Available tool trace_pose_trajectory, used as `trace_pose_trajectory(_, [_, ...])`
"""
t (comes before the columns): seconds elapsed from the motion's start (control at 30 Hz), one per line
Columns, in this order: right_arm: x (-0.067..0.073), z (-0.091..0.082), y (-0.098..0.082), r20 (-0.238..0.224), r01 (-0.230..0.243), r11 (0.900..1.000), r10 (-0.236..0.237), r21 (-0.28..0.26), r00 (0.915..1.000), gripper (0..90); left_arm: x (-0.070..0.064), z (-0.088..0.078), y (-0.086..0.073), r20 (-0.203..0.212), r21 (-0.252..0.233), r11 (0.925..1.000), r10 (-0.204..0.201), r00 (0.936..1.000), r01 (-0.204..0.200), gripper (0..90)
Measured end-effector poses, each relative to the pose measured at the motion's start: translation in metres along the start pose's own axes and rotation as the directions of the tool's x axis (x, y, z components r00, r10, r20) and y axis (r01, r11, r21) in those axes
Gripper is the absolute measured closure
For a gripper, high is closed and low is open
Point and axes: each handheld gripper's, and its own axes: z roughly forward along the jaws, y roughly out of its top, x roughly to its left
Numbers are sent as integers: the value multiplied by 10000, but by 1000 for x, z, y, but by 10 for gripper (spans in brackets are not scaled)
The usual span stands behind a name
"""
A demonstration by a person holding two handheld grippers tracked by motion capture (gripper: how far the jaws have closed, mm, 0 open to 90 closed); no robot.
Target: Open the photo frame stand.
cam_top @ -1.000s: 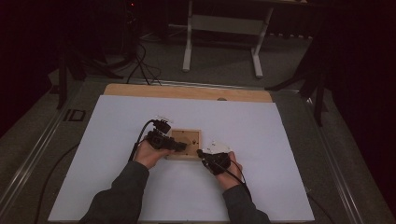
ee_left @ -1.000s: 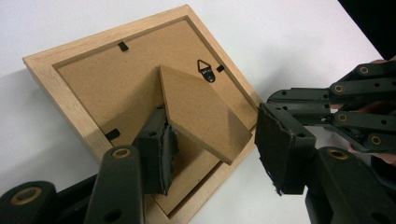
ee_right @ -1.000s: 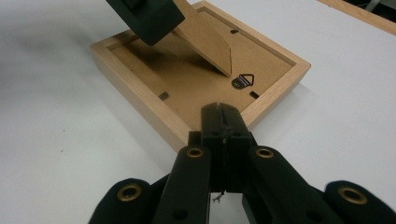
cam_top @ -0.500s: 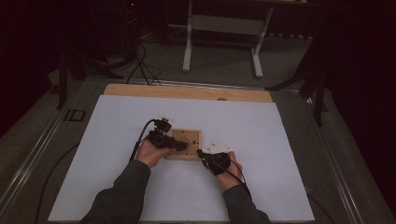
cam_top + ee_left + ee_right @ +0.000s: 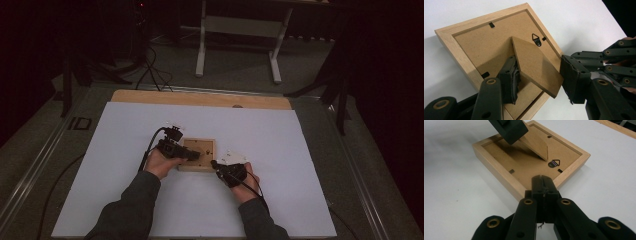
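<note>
Picture frame (image 5: 197, 154) lies face down at centre of high view on white counter (image 5: 300, 150). Left tool (image 5: 540, 77) spread around raised easel stand (image 5: 536, 65), jaws just closing; take stand near free edge, lift gently. Right tool (image 5: 543, 191) pressed together, empty, at frame's near rim; press there to steady it.

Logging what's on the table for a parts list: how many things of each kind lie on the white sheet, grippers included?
Frame, lying face down, stand raised: 1
Grippers: 2, left and right
White sheet: 1
Total: 4
</note>
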Motion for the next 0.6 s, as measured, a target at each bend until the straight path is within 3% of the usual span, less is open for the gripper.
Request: trace_pose_trajectory(0.6, [0, 0, 0, 10, 8, 10000, -8, 6, 10000, 898, 3, -3, 0, 149, -15, 10000, -64, 9999, 64, 503])
